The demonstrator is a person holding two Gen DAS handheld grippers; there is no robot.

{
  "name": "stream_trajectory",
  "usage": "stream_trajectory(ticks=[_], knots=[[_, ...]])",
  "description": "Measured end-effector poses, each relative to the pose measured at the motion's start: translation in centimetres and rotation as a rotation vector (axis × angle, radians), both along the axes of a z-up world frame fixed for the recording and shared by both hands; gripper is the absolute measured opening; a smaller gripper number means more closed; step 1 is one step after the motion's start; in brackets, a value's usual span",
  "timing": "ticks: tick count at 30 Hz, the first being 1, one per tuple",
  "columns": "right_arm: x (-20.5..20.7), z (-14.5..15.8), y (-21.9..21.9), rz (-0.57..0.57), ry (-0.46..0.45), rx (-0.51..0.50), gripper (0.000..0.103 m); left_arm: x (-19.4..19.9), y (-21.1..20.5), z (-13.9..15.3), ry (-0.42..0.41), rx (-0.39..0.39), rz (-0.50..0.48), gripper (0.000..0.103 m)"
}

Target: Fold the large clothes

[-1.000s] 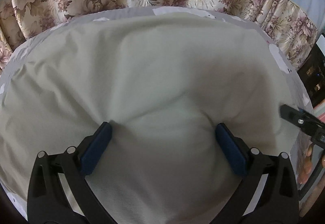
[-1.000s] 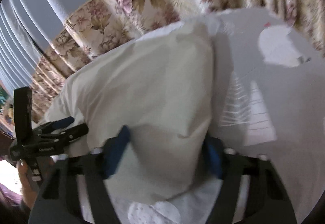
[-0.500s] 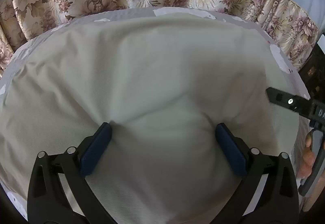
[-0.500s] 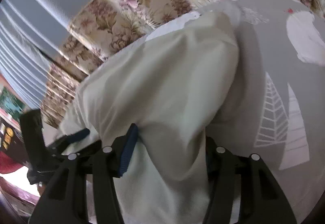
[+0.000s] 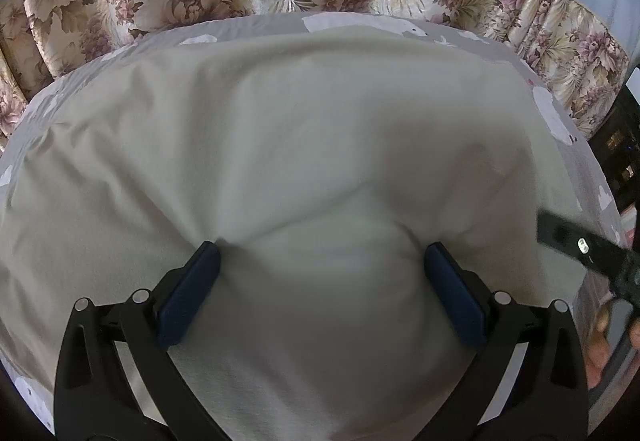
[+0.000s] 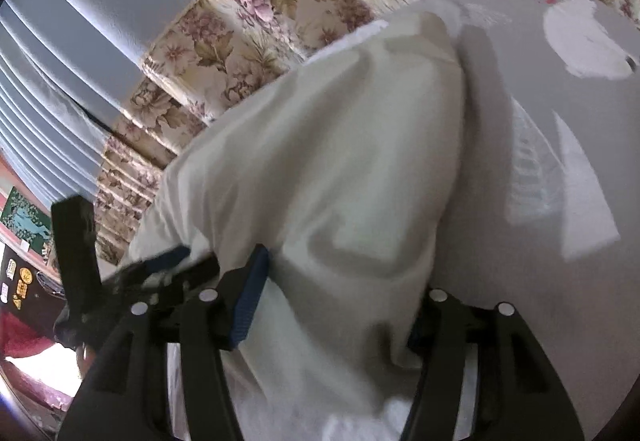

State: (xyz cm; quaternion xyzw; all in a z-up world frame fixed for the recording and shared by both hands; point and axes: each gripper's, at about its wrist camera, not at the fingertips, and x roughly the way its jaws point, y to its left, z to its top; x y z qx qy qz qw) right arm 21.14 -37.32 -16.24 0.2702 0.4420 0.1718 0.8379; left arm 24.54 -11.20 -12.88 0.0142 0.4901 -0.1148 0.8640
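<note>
The pale cloth (image 5: pixel 312 145) lies spread over a grey bedsheet (image 6: pixel 568 129). Both the left gripper (image 5: pixel 320 273) and right gripper (image 6: pixel 340 305) stand with jaws wide apart, cloth bunched between them.

Bed: a gray sheet (image 5: pixel 576 169) with white animal and tree pictures covers it.
On the bed: a big pale cloth (image 5: pixel 312 145) lies spread out over most of the sheet.
Bed edge: the gray sheet shows all around the cloth, past its far and right sides.
</note>
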Motion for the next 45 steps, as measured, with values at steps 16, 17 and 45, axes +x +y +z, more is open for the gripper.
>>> stream_trajectory(ticks=[16, 17, 45], knots=[[0.4, 5.4, 3.6, 0.013, -0.167, -0.185, 0.025, -3.5, 3.4, 4.4, -0.024, -0.164, 0.038, 0.035], [0.4, 5.6, 3.9, 0.015, -0.174, -0.201, 0.025, -3.6, 3.6, 4.4, -0.037, -0.175, 0.038, 0.031], [-0.2, 12.7, 15.0, 0.209, -0.277, -0.303, 0.02, -0.9, 6.6, 0.4, 0.02, -0.299, 0.014, 0.027]])
